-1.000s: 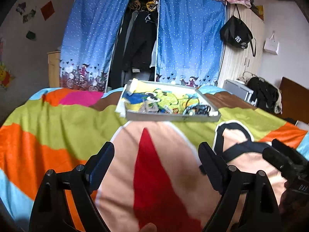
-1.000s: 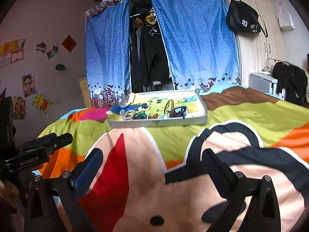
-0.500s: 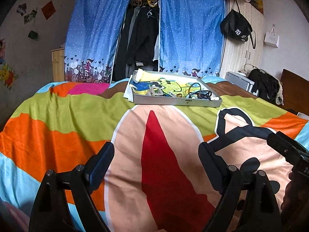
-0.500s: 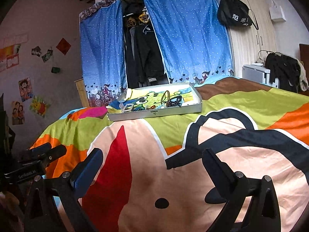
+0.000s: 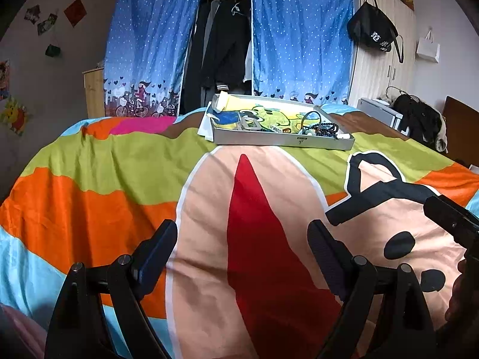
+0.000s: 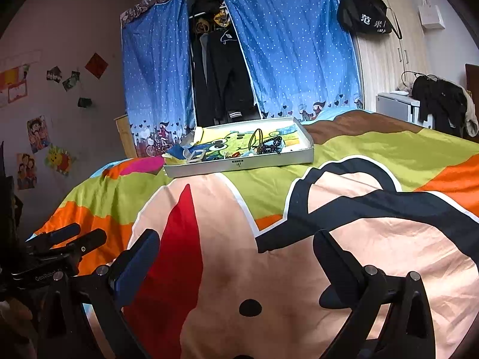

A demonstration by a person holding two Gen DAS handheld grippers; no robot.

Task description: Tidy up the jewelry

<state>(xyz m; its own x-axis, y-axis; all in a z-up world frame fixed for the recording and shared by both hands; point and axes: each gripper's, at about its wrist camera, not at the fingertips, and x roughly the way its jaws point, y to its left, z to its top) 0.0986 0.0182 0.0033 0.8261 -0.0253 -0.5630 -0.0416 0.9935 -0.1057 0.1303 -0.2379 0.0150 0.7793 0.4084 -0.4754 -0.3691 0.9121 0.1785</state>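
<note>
A shallow white tray (image 5: pixel 281 141) (image 6: pixel 239 164) lined with a yellow cartoon cloth sits far ahead on the bed. Inside it lie dark bead strands (image 5: pixel 326 127) (image 6: pixel 271 146), a ring-shaped bangle (image 6: pixel 257 140), a grey rectangular buckle (image 5: pixel 248 124) (image 6: pixel 196 155) and other small pieces. My left gripper (image 5: pixel 242 239) is open with nothing between its fingers, low over the bedspread and well short of the tray. My right gripper (image 6: pixel 236 248) is open too, equally far back. Each gripper shows at the edge of the other's view.
The bed is covered by a bright cartoon bedspread (image 5: pixel 254 209). Behind the tray hang blue dotted curtains (image 5: pixel 299 36) around an open wardrobe of dark clothes (image 5: pixel 224 39). A black bag (image 5: pixel 372 34) hangs on a cabinet at the right; a clothes-covered chair (image 5: pixel 419 119) stands there.
Both grippers have drawn back and risen, so the tray looks farther away and more of the bedspread shows. Both stay open.
</note>
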